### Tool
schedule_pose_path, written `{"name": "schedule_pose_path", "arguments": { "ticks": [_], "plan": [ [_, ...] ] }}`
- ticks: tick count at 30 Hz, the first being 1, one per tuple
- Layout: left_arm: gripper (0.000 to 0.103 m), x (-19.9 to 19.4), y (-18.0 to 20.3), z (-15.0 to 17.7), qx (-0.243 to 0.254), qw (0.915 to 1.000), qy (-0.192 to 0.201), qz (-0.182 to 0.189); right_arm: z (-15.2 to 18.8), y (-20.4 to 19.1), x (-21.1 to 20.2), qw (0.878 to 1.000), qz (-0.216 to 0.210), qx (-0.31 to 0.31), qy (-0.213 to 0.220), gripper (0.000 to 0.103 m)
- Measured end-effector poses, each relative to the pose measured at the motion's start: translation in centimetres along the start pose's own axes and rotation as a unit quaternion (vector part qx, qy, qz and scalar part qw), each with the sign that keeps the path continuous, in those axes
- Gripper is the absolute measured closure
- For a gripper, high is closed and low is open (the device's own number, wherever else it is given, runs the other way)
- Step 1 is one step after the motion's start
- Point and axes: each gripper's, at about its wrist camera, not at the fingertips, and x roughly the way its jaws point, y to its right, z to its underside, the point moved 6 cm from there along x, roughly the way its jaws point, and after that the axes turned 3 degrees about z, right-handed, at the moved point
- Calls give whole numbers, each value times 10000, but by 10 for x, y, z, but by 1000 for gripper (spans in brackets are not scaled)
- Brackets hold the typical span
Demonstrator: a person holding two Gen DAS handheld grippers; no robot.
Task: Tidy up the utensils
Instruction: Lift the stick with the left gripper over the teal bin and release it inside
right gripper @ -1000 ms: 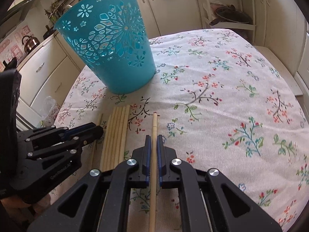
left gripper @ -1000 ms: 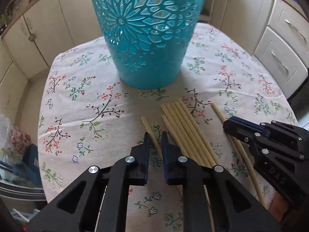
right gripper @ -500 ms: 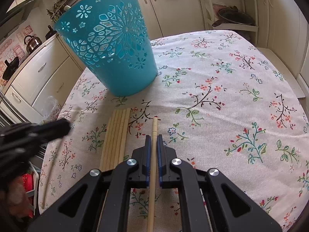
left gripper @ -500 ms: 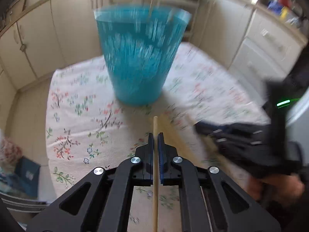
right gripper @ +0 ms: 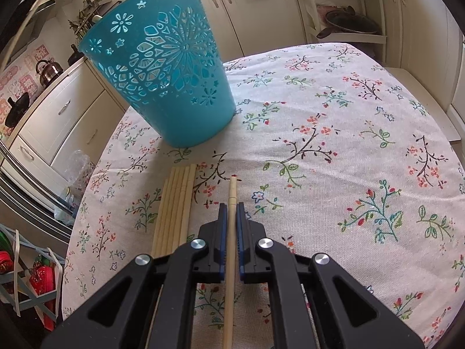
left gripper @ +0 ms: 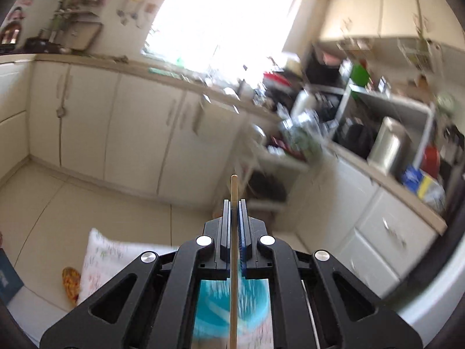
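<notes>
My left gripper [left gripper: 233,203] is shut on a wooden chopstick [left gripper: 233,258] and is lifted high and tilted up toward the kitchen; the teal basket [left gripper: 215,311] shows blurred below, between the gripper arms. My right gripper [right gripper: 231,206] is low over the floral tablecloth [right gripper: 334,145], its jaws closed on a second chopstick [right gripper: 231,218] that lies along the cloth. A row of several chopsticks [right gripper: 174,206] lies just left of it. The teal cut-out basket [right gripper: 165,67] stands upright behind them.
Cabinets [left gripper: 139,133] and a cluttered counter [left gripper: 363,133] surround the table. In the right wrist view a kettle [right gripper: 48,71] sits on a left counter and a plastic bag [right gripper: 75,168] lies beside the table's left edge.
My left gripper closed on a chopstick, lifted it off the table and swung up above the basket. My right gripper stayed on its chopstick, hardly moving.
</notes>
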Motion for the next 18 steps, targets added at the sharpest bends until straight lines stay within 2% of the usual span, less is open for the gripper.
{"name": "schedule_pose_path", "arguments": {
  "ticks": [2,6,10,15,18],
  "plan": [
    [99,15,2,-10,93,9991,332,-248,0,-1,0,10000,22,-29,-1,96],
    [99,46,-3,-7,205,9972,462,-550,-1,-1,0,10000,32,-55,-4,96],
    [98,64,-16,6,179,9970,344,-673,-1,-1,0,10000,16,-42,-6,96],
    [98,61,-23,26,471,9955,228,-795,0,-1,0,10000,10,-33,-3,96],
    [98,57,-29,38,461,9956,79,-809,0,0,1,10000,-8,-18,-1,96]
  ]
}}
